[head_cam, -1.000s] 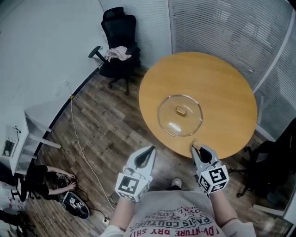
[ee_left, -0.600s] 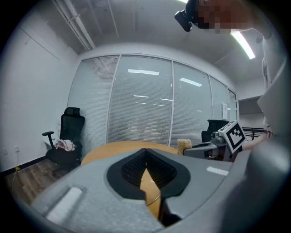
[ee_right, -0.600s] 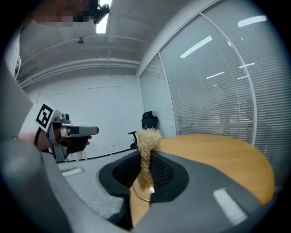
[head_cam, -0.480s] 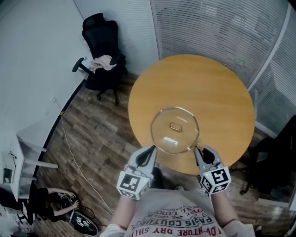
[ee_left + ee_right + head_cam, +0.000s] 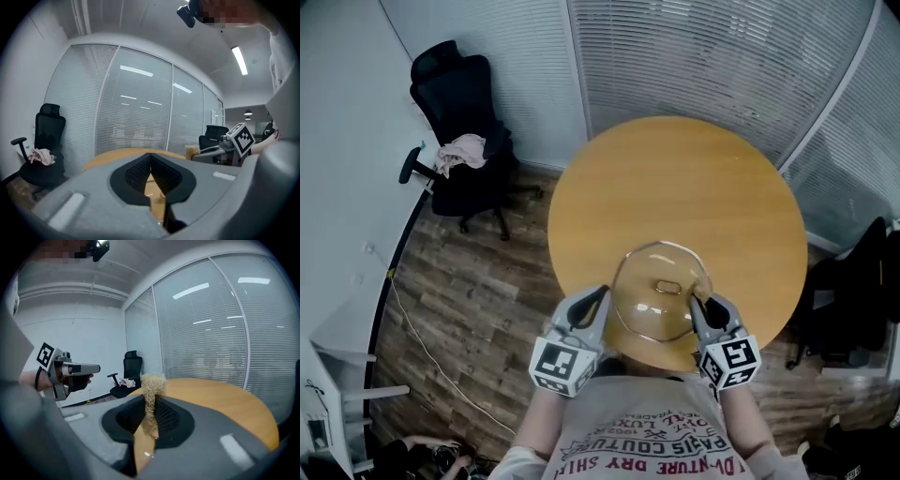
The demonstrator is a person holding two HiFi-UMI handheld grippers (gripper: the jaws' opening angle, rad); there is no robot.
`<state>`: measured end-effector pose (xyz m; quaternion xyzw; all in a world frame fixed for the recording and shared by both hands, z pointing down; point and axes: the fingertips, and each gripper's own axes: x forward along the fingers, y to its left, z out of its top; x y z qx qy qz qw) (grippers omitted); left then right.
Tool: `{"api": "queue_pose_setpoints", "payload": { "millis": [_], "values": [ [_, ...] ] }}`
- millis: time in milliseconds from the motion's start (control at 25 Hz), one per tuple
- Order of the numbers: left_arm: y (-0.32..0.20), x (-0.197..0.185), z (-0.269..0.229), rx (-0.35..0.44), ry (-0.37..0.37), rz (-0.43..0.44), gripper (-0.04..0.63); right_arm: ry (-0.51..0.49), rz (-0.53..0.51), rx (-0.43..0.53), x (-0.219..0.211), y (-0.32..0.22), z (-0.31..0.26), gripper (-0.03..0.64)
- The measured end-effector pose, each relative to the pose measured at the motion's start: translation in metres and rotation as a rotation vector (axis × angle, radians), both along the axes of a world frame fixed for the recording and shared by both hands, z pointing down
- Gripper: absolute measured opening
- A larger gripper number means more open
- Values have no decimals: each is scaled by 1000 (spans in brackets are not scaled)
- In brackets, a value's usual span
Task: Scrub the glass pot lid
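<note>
As the person leaned over the near edge of the counter (image 5: 675, 178), the left gripper (image 5: 600, 294) showed left of centre low in the head view, its jaws pressed together with nothing between them. The right gripper (image 5: 700, 300) showed right of centre, clamped on a tan, curly scrubber (image 5: 151, 382) whose tuft stuck out past the tips. Just ahead, in the gap between the two, lay the glass pot lid (image 5: 645, 317), at the lower middle of the frame close to the counter's near edge. The right gripper's tips met the lid's right rim in the picture, though whether they touched it could not be told. The left gripper's tips stood just beside the left rim. Judged from this, the scrubber had only to travel left and slightly forward to reach the glass, so the right hand was the one placed to scrub. The lid was round, so it had no long axis of its own, but its small oblong handle (image 5: 666, 287) ran across the frame at the centre. It was a shallow dome of clear glass inside a thin metal band, and the orange-tan wood showed through it. Beyond the round counter, pale blinds (image 5: 703, 56) filled the top. A black office chair (image 5: 455, 103) carrying a pinkish cloth (image 5: 462, 150) stood at the upper left on the plank floor (image 5: 478, 281).
</note>
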<state>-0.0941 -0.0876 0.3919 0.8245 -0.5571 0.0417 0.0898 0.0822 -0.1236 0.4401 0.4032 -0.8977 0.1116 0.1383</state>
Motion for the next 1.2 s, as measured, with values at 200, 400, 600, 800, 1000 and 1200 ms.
{"api": "queue_pose_setpoints", "payload": {
  "millis": [200,400,600,800,1000,1200],
  "values": [
    [-22,-27,14,-36,2,47,8,53,78,-73,-17,-16,26,54],
    [-36,-29,27,-64,25,75,8,121,96,-135,-18,-38,51,54],
    [-50,-30,53,-124,46,57,8,224,71,-209,-16,-71,89,54],
    [-63,-24,74,-172,36,43,8,330,5,-337,-8,-96,136,54],
    [-67,-25,90,-208,52,-2,8,392,-63,-420,-8,-103,173,54],
    [-72,-28,101,-224,53,-39,8,409,-106,-485,-12,-106,198,55]
  ]
}}
